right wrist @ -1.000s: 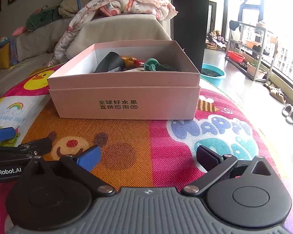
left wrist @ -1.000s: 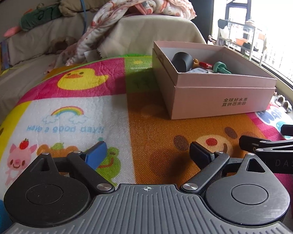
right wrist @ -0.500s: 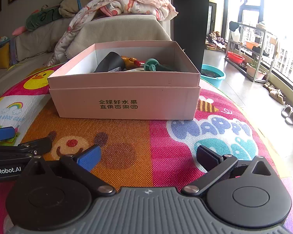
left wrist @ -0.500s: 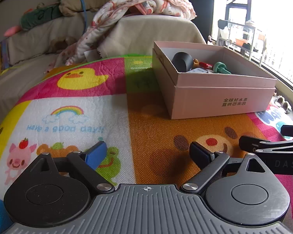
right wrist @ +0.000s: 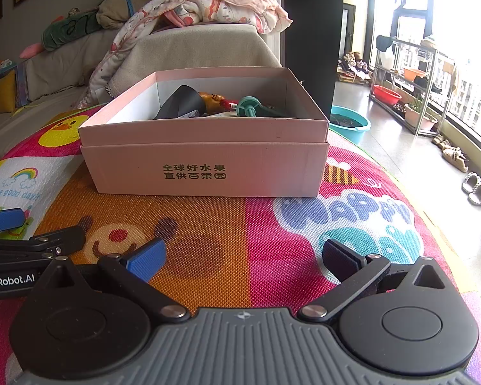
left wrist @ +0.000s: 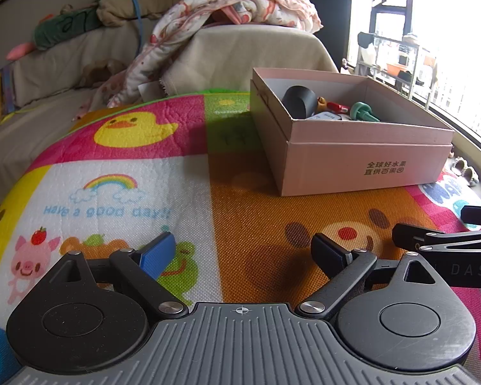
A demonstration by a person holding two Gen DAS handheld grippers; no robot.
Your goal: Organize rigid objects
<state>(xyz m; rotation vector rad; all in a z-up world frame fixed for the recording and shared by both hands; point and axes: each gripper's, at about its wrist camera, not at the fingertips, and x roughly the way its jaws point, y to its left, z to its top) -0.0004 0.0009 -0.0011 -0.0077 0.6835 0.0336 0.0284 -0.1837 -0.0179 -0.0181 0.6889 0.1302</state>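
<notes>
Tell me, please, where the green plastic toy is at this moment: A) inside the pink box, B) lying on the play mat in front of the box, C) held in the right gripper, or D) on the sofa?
A: the green toy lies inside the pink box among other items, while the right gripper is open and empty.

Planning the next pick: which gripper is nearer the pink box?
Right. The right gripper faces the pink box head-on; the left gripper sits farther left, box off to its right.
</notes>
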